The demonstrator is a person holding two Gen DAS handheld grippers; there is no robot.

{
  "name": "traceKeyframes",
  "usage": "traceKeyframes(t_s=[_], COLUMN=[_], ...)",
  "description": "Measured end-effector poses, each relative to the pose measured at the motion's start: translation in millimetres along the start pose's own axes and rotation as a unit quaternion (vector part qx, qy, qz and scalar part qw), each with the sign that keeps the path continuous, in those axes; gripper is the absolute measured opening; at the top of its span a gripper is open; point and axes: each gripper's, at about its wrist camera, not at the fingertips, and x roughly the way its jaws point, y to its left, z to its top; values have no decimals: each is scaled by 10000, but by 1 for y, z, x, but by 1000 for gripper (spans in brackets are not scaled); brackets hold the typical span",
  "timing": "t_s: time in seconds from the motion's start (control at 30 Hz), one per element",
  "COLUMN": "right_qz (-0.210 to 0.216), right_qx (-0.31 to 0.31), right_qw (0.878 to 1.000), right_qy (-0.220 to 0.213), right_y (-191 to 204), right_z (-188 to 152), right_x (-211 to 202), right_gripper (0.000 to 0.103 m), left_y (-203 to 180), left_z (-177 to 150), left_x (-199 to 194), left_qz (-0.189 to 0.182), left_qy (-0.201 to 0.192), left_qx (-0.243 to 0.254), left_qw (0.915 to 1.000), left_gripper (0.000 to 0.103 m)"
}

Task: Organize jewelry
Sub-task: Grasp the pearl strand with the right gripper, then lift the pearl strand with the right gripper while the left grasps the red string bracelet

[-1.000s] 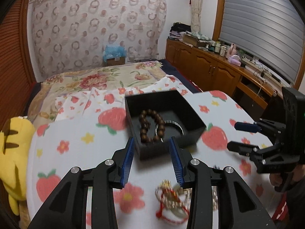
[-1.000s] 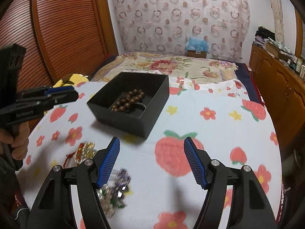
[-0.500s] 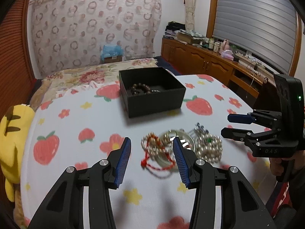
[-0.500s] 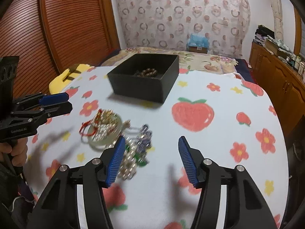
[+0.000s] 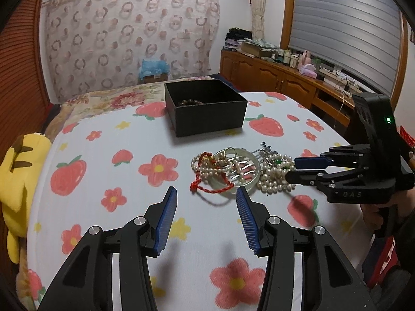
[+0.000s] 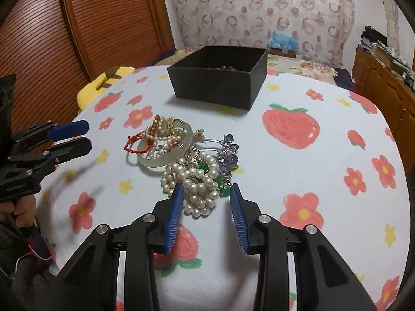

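The open black square cardboard box sits in the upper centre of the right wrist view on the strawberry-and-flower printed tabletop. Its open top faces up so pieces can be lowered in; brown wooden beads already show inside it.

The unsorted jewelry lies in one heap below the box, at frame centre. It comprises a pale green jade bangle, a red twisted cord and a small pearl strand lying across the bangle, and a coiled white pearl necklace with green stones touching a purple crystal hair clip.

The right gripper is partly open and holds nothing. Its blue pads straddle the near edge of the pearl coil, which suggests that piece is the next pick.

The left gripper is also open and empty. It hovers just short of the red cord, at lower centre of the left wrist view, probably waiting clear of the heap.

Tangling is the likely risk: adjacent pieces touch.
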Motion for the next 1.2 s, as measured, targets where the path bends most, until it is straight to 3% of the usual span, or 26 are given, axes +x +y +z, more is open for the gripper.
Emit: traceKeyframes(t_s=[0.07,0.33,1.2], right_qz=[1,-24,-331], right_qx=[-1,-74,-134], right_qw=[10000,9999,9920], right_qy=[25,-73,-1207], right_y=[0,1,-9], right_z=[0,0,28], right_x=[3,-5,-78], right_gripper=[38,9,8], left_y=[0,-1,-5], left_z=[-1,-7,6], left_x=[0,3,31], left_qz=[-29,-32,-100], left_qy=[0,42,294], left_qx=[-11,-6,83], left_qw=[10000,10000,9995], left_gripper=[46,46,46])
